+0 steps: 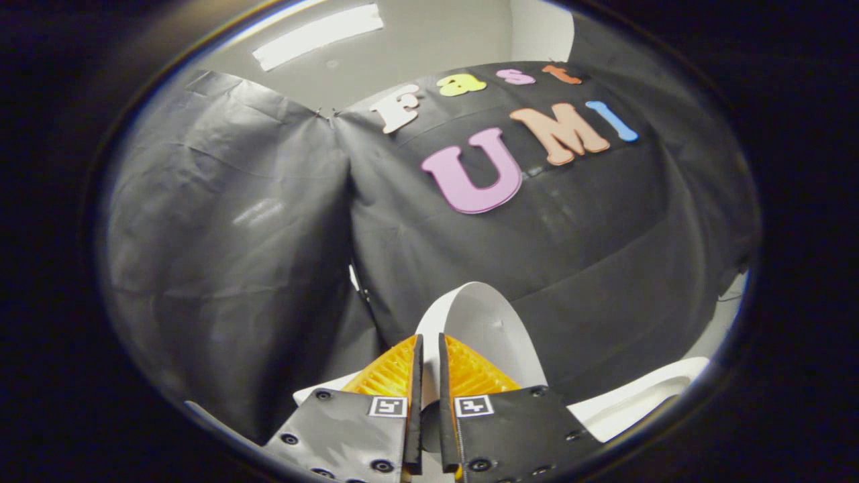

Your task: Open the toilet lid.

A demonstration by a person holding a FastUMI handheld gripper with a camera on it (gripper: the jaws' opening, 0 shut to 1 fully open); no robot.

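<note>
The tongs [429, 349] pinch the raised toilet lid's [486, 322] thin edge, lid arching toward twelve o'clock beyond them, bowl rim [637, 396] at four o'clock. The risk, I judge — the smooth edge slips free and the lid drops.

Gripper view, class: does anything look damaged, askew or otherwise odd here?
Nothing looks damaged or spilled. The claw is closed on the edge of the raised toilet lid, which stands up ahead of the toilet rim, as expected mid-opening.
</note>
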